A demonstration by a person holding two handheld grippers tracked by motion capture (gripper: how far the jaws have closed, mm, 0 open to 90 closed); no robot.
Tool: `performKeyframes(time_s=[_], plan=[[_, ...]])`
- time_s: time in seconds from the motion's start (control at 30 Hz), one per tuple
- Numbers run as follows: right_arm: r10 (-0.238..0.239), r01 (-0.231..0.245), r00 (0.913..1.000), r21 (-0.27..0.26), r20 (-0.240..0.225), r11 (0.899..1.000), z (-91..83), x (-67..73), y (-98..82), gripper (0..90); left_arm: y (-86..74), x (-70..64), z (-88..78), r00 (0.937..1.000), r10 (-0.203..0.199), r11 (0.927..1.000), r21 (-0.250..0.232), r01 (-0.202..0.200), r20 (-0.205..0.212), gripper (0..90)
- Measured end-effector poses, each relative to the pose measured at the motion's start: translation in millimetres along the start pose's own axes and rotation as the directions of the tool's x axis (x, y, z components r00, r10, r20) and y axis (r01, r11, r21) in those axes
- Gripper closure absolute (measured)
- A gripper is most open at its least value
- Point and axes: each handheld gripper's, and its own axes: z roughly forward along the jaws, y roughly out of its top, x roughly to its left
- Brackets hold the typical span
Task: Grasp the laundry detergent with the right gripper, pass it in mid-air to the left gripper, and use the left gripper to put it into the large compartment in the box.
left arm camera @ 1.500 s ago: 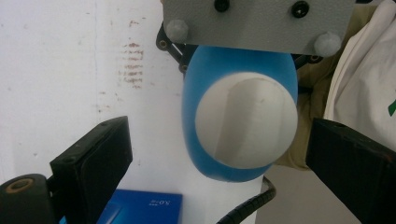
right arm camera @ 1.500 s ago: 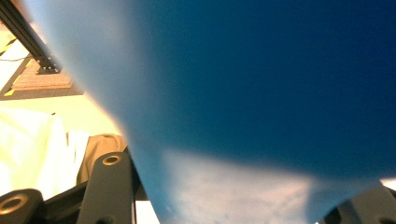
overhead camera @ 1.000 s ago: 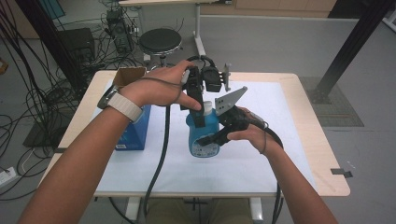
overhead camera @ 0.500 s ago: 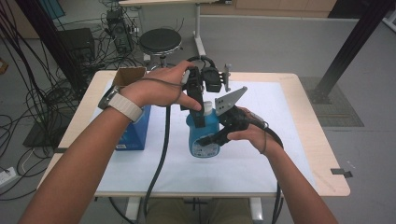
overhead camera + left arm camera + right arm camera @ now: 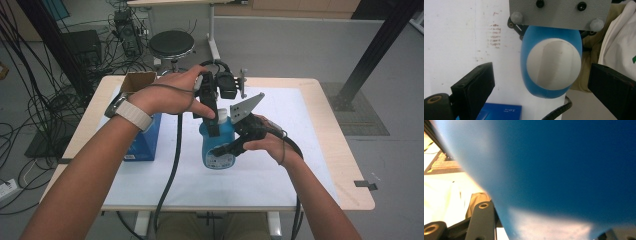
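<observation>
right gripper (image 5: 225, 149) clamped blue bottle (image 5: 218, 147) at frame centre, steadying it | left gripper (image 5: 541, 82) hung above white cap (image 5: 553, 63); jaws wide, clear of cap, apparently to twist it

Small white print on blue box (image 5: 499, 112), too blurred to read; label on bottle (image 5: 220, 160) likewise illegible.

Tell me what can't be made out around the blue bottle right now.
- Blue bottle label text: high view, too small.
- Its right side: high view, hidden by the right hand-held gripper.
- Blue box: high view, partly hidden by the left forearm.
- White cap seam: left gripper view, blurred.
</observation>
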Motion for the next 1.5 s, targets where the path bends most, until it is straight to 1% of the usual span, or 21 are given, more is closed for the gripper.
performKeyframes(time_s=[0.53, 0.6, 0.67, 0.93, 1.17, 1.27, 1.5], plan=[[0.004, -0.004, 1.0000, 0.001, -0.004, 1.000, 0.5, 0.1, 0.1, 43.4, 0.3, 0.6, 1.8, 1.0000, -0.002, 1.0000, -0.002, 0.002, 0.005, 7.7], [-0.001, 0.001, 1.0000, 0.001, -0.002, 1.000, 1.0, 0.0, 0.1, 43.4, -0.2, 0.8, 2.3, 1.0000, -0.002, 1.0000, -0.007, 0.002, 0.004, 7.7], [0.006, -0.006, 1.0000, 0.001, -0.005, 1.000, 0.7, 0.2, 0.2, 43.4, -0.3, 0.9, 2.4, 1.0000, -0.003, 1.0000, -0.006, 0.003, 0.004, 7.7], [0.007, -0.007, 1.0000, 0.002, -0.005, 1.000, 0.6, 0.1, 0.4, 43.4, -0.3, 0.8, 2.2, 1.0000, -0.003, 1.0000, -0.006, 0.003, 0.005, 7.7], [0.007, -0.007, 1.0000, 0.001, -0.001, 1.000, 0.6, 0.4, 1.2, 43.4, 0.5, 0.6, 3.0, 1.0000, 0.002, 1.0000, -0.005, -0.002, 0.005, 7.7], [0.000, 0.000, 1.0000, -0.001, -0.008, 1.000, 1.1, 0.8, 1.8, 43.4, 0.8, 0.9, 3.5, 1.0000, 0.005, 1.0000, -0.008, -0.005, 0.003, 7.9], [0.002, -0.002, 0.9999, -0.004, -0.011, 1.000, 0.0, 1.7, 3.4, 43.4, 2.2, 0.3, 5.9, 1.0000, 0.006, 0.9999, -0.013, -0.006, 0.004, 8.1]])
